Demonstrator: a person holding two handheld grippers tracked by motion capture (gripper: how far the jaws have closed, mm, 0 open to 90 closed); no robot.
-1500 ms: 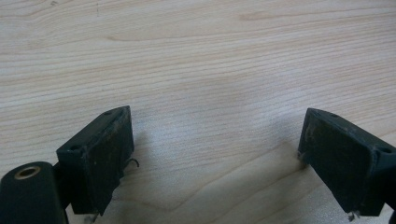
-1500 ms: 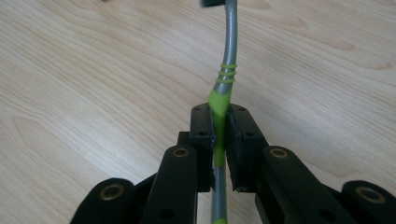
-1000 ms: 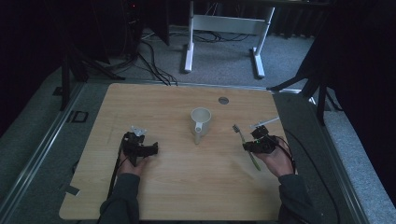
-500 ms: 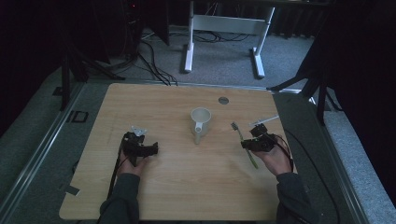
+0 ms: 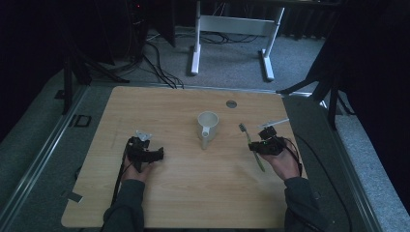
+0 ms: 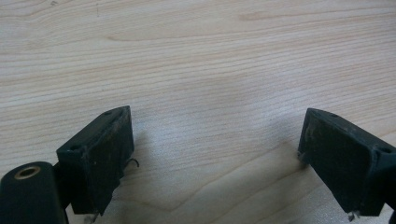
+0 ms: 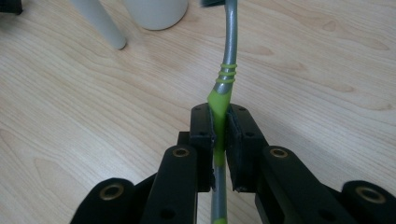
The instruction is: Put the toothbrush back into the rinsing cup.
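Nothing has really moved since the earlier frames: both hands sit where they were, toothbrush (image 5: 253,147) same pose. Right gripper (image 7: 220,122) has its jaws pinching the green-and-grey toothbrush handle, bristle end pointing toward the white mug (image 5: 208,126) mid-table, mug just left of the brush head. Left gripper (image 6: 215,149) rests on the wooden table (image 5: 183,193), jaws spread, nothing between them. Grip looks secure; the likely next step is dropping the brush into the mug.
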